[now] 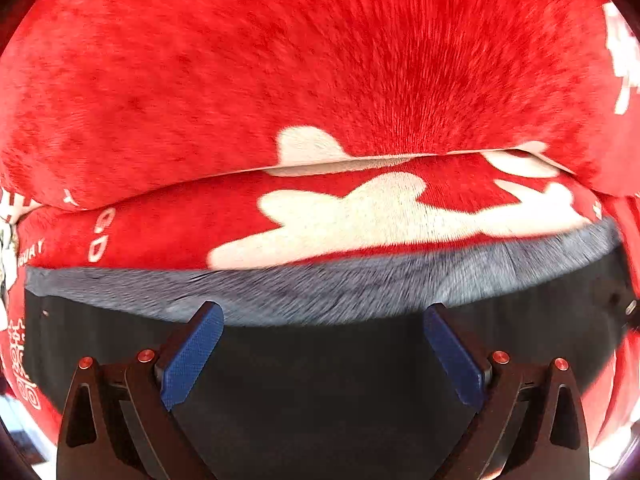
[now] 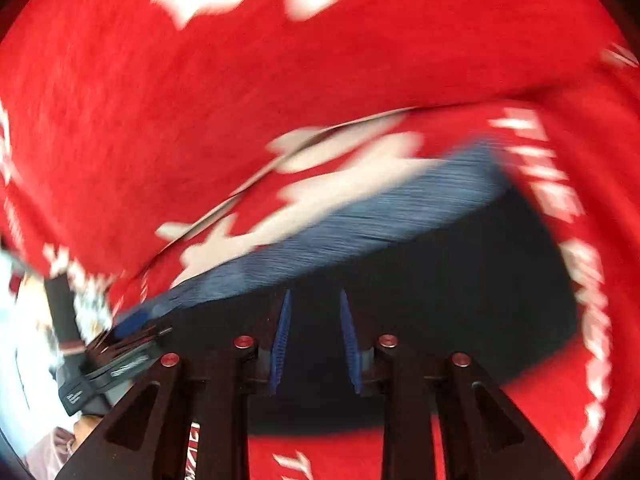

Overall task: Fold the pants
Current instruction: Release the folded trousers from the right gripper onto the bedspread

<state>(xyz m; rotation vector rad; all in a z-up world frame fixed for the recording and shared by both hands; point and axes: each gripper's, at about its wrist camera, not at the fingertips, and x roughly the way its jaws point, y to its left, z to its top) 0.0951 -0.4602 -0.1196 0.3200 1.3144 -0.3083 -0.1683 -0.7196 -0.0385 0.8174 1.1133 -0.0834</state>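
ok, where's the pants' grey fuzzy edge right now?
In the left wrist view the grey fuzzy edge crosses mid-frame, just ahead of the open left gripper, between dark pants and red blanket.

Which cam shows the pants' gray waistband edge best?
Left wrist. The gray waistband runs nearly the full frame width, only mildly blurred, just beyond the open left gripper. The right wrist view shows it tilted, bluish and smeared by motion blur, ahead of the right gripper.
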